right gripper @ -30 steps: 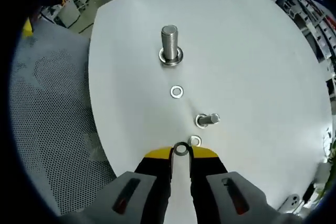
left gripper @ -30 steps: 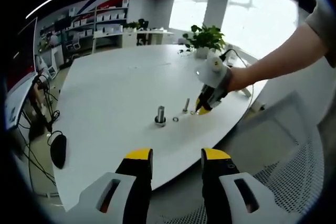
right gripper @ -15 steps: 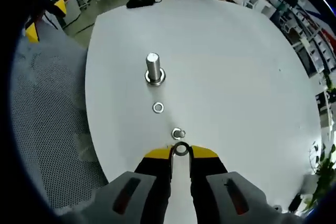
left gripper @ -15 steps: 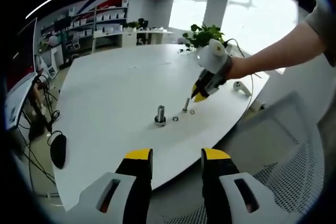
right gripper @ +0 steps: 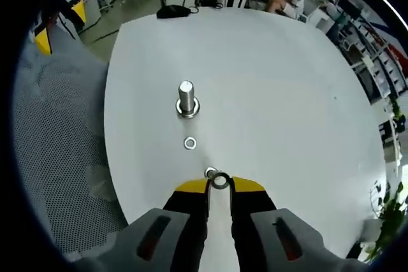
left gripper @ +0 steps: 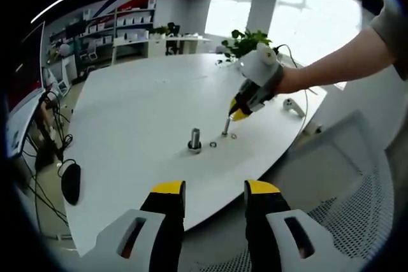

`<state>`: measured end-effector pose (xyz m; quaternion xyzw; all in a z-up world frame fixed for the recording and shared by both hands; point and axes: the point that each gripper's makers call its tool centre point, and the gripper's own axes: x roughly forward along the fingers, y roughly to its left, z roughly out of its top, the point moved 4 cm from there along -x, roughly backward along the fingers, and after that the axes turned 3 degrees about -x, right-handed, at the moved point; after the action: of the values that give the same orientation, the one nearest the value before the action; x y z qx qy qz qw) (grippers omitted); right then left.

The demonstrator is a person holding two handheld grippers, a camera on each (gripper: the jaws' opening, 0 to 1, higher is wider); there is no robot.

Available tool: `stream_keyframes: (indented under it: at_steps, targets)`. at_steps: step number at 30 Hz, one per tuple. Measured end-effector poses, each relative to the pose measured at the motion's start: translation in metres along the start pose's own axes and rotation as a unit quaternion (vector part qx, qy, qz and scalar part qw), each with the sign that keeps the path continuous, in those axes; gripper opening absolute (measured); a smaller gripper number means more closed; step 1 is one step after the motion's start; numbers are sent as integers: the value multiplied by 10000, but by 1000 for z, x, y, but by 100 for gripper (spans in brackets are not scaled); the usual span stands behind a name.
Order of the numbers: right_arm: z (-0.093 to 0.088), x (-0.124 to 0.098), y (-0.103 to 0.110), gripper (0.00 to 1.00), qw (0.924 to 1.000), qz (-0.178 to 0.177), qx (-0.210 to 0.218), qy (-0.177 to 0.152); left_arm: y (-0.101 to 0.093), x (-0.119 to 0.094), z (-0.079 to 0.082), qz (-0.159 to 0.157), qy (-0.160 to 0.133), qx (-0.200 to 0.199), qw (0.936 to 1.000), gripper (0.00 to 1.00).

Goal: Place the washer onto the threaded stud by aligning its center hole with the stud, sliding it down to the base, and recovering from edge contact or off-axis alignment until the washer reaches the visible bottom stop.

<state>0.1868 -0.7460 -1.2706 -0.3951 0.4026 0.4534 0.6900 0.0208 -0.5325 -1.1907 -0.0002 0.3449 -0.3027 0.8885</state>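
Note:
The threaded stud [right gripper: 186, 97] stands upright on the white table [right gripper: 287, 93], with a washer around its base. My right gripper [right gripper: 220, 186] is shut on a small dark washer [right gripper: 220, 181], held in the air short of the stud. Just behind the held washer is a smaller bolt [right gripper: 210, 172], and a loose washer [right gripper: 190, 143] lies between it and the stud. In the left gripper view the right gripper [left gripper: 240, 113], held by a person's hand, hovers just above the small bolt [left gripper: 225, 127], to the right of the stud [left gripper: 194, 139]. My left gripper [left gripper: 215, 189] is open and off the table's near edge.
Two loose washers [left gripper: 213, 144] [left gripper: 233, 136] lie beside the small bolt. A black mouse [left gripper: 71, 181] rests at the table's left edge and a potted plant [left gripper: 248, 44] at the far side. A mesh chair [left gripper: 357, 221] is close by on the right.
The right gripper has risen off the table with the washer and moved left, over the small bolt and closer to the stud. The left gripper has stayed still.

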Motion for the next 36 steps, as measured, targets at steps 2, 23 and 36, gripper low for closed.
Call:
stream_keyframes:
  at_steps: [2,23,36]
  targets:
    - [0,1,1,14,10000,24,-20,43,0,0,0,0,1,1,10000,35]
    - [-1,27,4,14,9991,266,-98,312,0,-1,1,17,-51,-23,10000,35]
    - [-8,51,6,14,9975,453,-108,538,1,0,0,33,-21,-44,10000,35]
